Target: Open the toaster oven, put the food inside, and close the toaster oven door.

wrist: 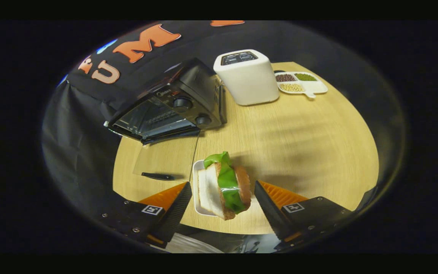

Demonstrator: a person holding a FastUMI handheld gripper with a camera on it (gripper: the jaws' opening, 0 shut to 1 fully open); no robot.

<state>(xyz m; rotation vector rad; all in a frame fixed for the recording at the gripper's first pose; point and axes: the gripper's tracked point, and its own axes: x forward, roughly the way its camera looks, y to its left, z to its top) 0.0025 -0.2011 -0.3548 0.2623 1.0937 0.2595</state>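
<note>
A black toaster oven (173, 102) stands at the back left of the round wooden table (299, 144). Its glass door (165, 158) is folded down flat toward me, with the dark handle (158, 176) at its near edge. A sandwich (224, 186) of white bread, green lettuce and a browned patty stands on its edge over a small white plate (197, 198). My gripper (222, 184) is open with the sandwich between its fingers. A narrow gap shows on each side, so neither finger (179, 203) presses on it.
A white pop-up toaster (247, 78) stands behind and to the right of the oven. A white divided dish (318, 88) of beans and seeds sits at the far right. Black cloth hangs behind the oven and beside the table on the left.
</note>
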